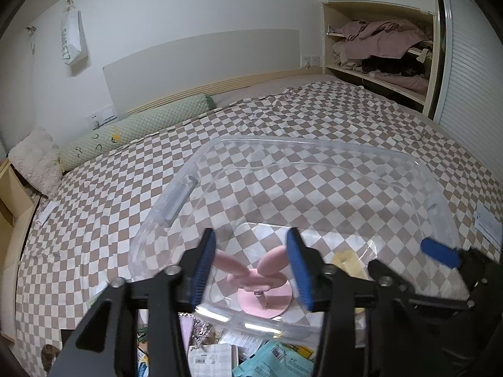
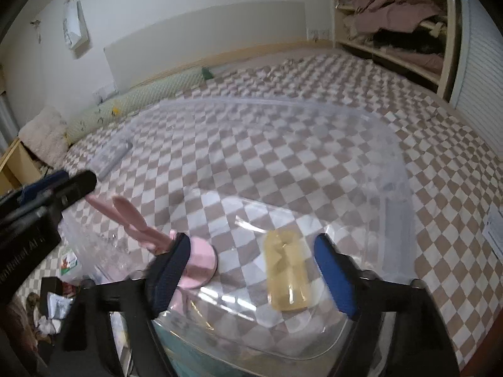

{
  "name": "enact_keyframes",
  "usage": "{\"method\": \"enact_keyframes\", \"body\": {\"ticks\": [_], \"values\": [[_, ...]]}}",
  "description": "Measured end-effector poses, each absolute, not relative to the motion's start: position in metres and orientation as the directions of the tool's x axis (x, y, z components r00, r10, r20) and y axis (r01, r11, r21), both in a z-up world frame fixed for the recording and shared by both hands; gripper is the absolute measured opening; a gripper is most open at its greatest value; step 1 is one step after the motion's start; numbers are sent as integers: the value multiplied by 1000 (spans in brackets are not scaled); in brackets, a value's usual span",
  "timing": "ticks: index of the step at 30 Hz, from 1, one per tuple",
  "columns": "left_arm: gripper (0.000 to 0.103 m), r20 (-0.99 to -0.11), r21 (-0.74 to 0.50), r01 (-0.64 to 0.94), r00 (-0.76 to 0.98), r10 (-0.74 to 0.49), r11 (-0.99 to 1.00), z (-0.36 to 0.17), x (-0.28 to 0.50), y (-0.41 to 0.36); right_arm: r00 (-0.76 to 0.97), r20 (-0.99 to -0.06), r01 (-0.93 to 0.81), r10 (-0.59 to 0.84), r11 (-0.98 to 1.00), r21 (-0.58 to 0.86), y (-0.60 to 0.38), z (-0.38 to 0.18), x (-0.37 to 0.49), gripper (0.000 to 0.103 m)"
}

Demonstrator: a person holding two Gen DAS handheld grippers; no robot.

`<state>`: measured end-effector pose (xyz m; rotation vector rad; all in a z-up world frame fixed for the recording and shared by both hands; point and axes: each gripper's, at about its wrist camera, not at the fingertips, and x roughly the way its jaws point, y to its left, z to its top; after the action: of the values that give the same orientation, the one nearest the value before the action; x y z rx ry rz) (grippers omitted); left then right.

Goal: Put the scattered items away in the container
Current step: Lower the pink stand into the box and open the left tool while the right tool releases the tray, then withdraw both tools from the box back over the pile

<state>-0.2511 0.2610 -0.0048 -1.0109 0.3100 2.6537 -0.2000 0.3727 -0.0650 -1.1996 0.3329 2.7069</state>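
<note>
**Two things in the bin, a heap still outside it**

On my left, my left gripper [image 1: 256, 270] hangs over the near edge of the clear container [image 1: 188, 185], its jaws spread wide with nothing between them. Beneath and just ahead of them, on the container floor, sits the pink bunny-eared stand [image 1: 262, 298], ears slanting up to the left; I count that one as put away. The container itself rests on the checkered bedspread [image 1: 94, 220].

A little to the right, also on the container floor, lies the yellow translucent case [image 2: 287, 278], flat and apart from the pink stand. My right gripper [image 2: 251, 276] hovers directly above it, jaws likewise wide and holding nothing. I read this as a release just made or about to be followed by a fresh reach, though I cannot tell which.

What remains is at the near side, outside the wall: the scattered packets and papers [image 1: 245, 358] under my left gripper, with a teal pouch among them, and more clutter [image 2: 59, 301] at the lower left of the right view. By my estimate the job is early, most items are still out.
</note>
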Motion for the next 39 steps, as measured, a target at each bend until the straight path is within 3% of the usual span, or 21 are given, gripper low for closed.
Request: {"method": "enact_keyframes", "body": {"ticks": [4,6,8,10,16,22,31,36,39], "values": [[53,-676,107,-328,-717,173,-939,-4,-247,253,-698,-714,-237,56,-959,156,373,-58,-196,82],[73,-673,110,-319,-721,166,-941,-4,-244,248,-710,-702,-239,56,-957,166,374,-56,-194,82],[82,-667,115,-311,-728,159,-943,-4,-241,242,-724,-688,-233,52,-957,173,376,-55,-195,83],[83,-669,117,-309,-727,155,-944,-5,-239,238,-737,-674,-229,54,-958,173,377,-53,-196,98],[83,-678,110,-301,-720,150,-947,-7,-234,223,-801,-590,-241,100,-956,166,376,-45,-195,103],[83,-692,138,-334,-706,150,-932,-16,-222,213,-842,-513,-274,168,-952,138,380,-40,-197,103],[83,-704,124,-348,-691,165,-929,-25,-206,185,-811,-571,-271,129,-947,170,379,-55,-209,103],[83,-713,100,-319,-684,156,-943,-29,-197,163,-836,-526,-265,157,-955,135,373,-53,-204,103],[83,-715,80,-304,-681,158,-949,-30,-191,152,-825,-548,-247,139,-961,128,370,-55,-205,103]]}}
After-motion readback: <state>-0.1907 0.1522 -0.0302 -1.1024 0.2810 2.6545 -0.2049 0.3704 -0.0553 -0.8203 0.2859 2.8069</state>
